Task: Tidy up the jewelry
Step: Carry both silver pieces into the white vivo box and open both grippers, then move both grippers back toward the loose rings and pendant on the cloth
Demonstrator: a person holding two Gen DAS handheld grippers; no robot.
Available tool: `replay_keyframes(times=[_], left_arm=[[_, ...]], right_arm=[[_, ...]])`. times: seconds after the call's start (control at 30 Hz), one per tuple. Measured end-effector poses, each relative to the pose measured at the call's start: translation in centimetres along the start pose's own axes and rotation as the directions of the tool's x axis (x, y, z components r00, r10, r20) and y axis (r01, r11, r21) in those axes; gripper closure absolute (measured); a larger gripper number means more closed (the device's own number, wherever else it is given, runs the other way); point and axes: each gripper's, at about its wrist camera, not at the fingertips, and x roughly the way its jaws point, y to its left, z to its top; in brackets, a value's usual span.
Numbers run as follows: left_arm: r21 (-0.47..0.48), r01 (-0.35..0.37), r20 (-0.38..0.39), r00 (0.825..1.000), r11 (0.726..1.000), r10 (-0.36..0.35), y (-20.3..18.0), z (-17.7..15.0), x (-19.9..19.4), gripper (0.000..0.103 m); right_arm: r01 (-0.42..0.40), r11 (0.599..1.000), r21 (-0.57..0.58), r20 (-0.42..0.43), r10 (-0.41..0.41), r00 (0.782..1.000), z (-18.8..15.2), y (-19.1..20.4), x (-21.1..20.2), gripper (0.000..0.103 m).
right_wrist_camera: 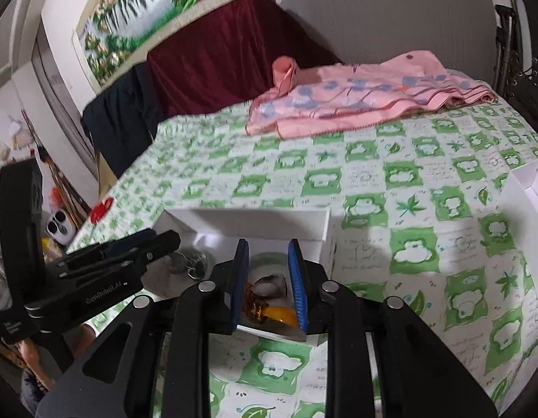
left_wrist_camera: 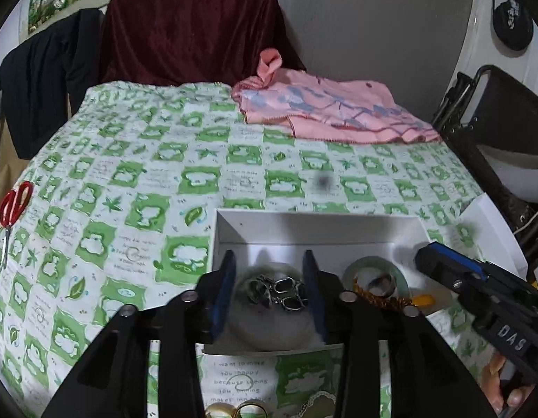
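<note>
1. Jewelry sits in a white box (left_wrist_camera: 317, 230) on the green-patterned bedspread (left_wrist_camera: 147, 174).
2. Silver linked bracelet (left_wrist_camera: 281, 291) with dark stones lies on a grey pad.
3. Pale green bangle (left_wrist_camera: 373, 266), silver ring (left_wrist_camera: 384, 283), amber chain (left_wrist_camera: 380, 299) lie beside it.
4. Left gripper (left_wrist_camera: 270, 292) stands parted around the bracelet, pads not touching it.
5. Right gripper (right_wrist_camera: 267, 289) is narrow, holding nothing, above the ring.

Bed (left_wrist_camera: 136, 160) under a green-and-white checked sheet with bears and leaves. At its head, a dark red velvet drape (left_wrist_camera: 192, 28); black garments (left_wrist_camera: 42, 83) hanging beside it. Folded pink blanket (left_wrist_camera: 331, 108) lying at the far right of the sheet. Plain grey wall (right_wrist_camera: 391, 10) behind. Landscape picture (right_wrist_camera: 143, 10) with palm fronds up on the left wall. Red-handled scissors (left_wrist_camera: 13, 209) at the sheet's left edge.
</note>
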Motion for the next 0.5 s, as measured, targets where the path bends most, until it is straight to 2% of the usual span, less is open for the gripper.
replay_keyframes(times=[0.27, 0.5], left_arm=[[-0.017, 0.004, 0.056, 0.998, 1.0, -0.003, 0.7, 0.1, -1.9, 0.053], [-0.056, 0.008, 0.069, 0.998, 0.998, -0.004, 1.8, 0.5, -3.0, 0.049]], right_arm=[[-0.012, 1.0, 0.0, 0.005, 0.012, 1.0, 0.0, 0.1, -0.3, 0.08], [-0.006, 1.0, -0.009, 0.031, 0.006, 0.999, 0.1, 0.5, -1.6, 0.08]])
